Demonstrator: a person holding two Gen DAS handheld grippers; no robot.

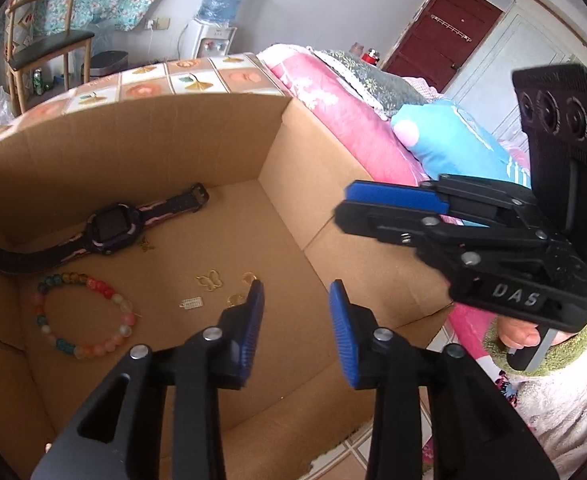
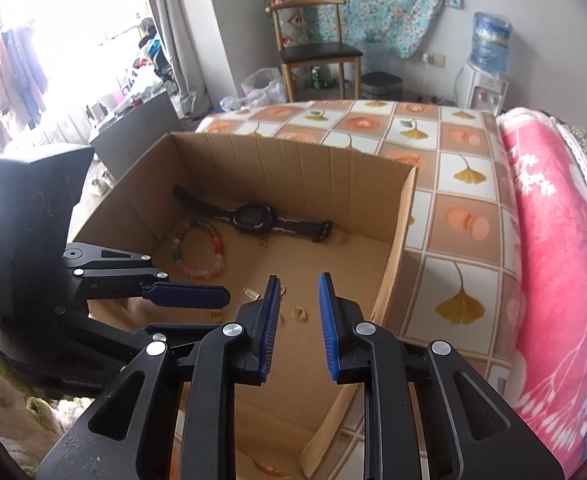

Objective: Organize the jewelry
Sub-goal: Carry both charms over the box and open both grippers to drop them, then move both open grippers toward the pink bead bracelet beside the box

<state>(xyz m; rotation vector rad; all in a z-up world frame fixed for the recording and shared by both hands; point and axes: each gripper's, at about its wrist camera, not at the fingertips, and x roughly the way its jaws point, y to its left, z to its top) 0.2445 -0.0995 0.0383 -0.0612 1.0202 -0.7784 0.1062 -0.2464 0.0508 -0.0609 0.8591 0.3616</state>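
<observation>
An open cardboard box holds the jewelry. Inside lie a black and pink watch, a multicoloured bead bracelet, a gold butterfly charm, a small silver tag and a gold ring. My left gripper is open and empty above the box floor, near the gold pieces. My right gripper is open and empty over the box's near right part; it also shows in the left wrist view.
The box sits beside a bed with a checked leaf-print sheet and a pink quilt. A blue pillow lies on the bed. A wooden chair and a water dispenser stand at the far wall.
</observation>
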